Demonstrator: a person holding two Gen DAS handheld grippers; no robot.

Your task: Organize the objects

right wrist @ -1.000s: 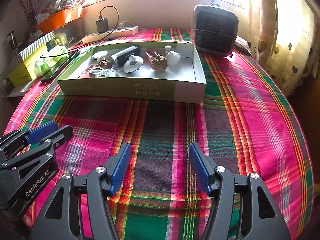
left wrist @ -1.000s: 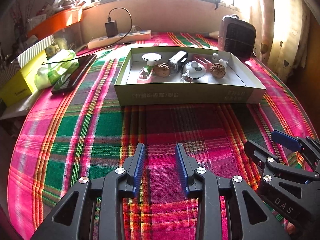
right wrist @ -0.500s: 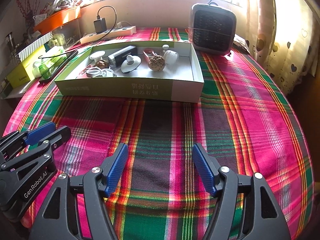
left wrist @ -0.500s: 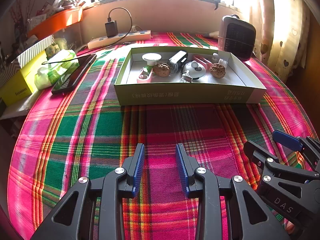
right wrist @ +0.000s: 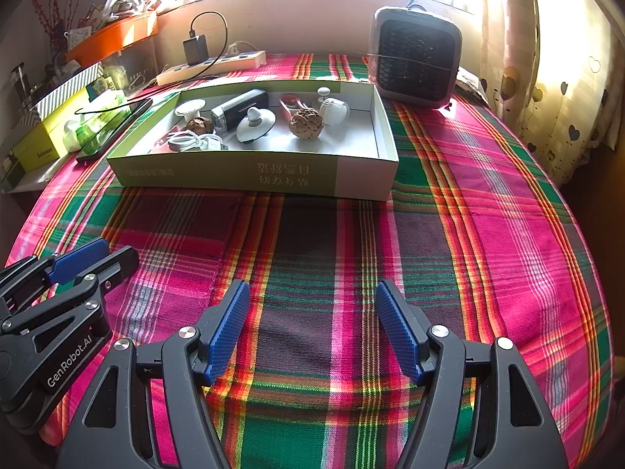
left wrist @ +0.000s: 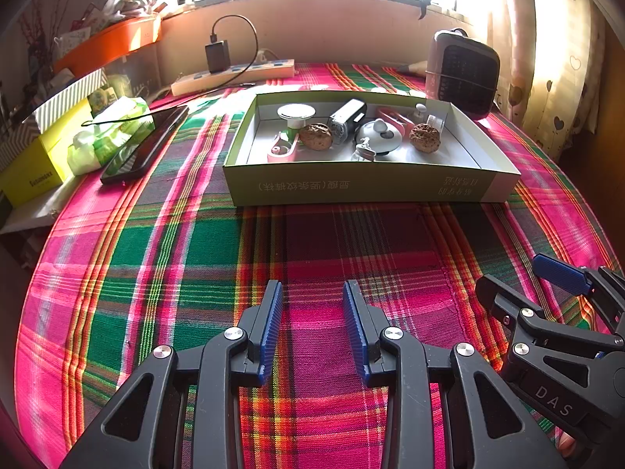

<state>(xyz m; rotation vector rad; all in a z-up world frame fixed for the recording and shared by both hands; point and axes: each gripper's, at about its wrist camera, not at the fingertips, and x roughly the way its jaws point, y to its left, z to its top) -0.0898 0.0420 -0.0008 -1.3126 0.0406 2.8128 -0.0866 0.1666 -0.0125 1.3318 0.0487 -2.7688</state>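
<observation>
Shallow green-and-white cardboard box [right wrist: 250, 174] sat on the plaid tablecloth [right wrist: 488, 234], toward the far side, long wall facing the cameras, printed text upside down. Inside, loosely grouped in the left and middle part: two walnuts [right wrist: 306, 123], a white domed lid with a knob [right wrist: 256, 122], a black-and-silver cylinder [right wrist: 238, 108], a coiled white cable [right wrist: 191, 141], a small white jar [right wrist: 334, 110], a pink item [left wrist: 283, 147]. The box's right end was bare floor. Left gripper [left wrist: 312, 326] released, jaws partly apart, nothing between them. Right gripper [right wrist: 312, 326] released, jaws wider, also empty. Both hovered over bare cloth, well short of the box. Heater [right wrist: 416, 56] stood just beyond the box's far right corner; phone [left wrist: 146, 142] and green packet [left wrist: 111, 135] lay to its left, power strip [left wrist: 234, 76] behind.
</observation>
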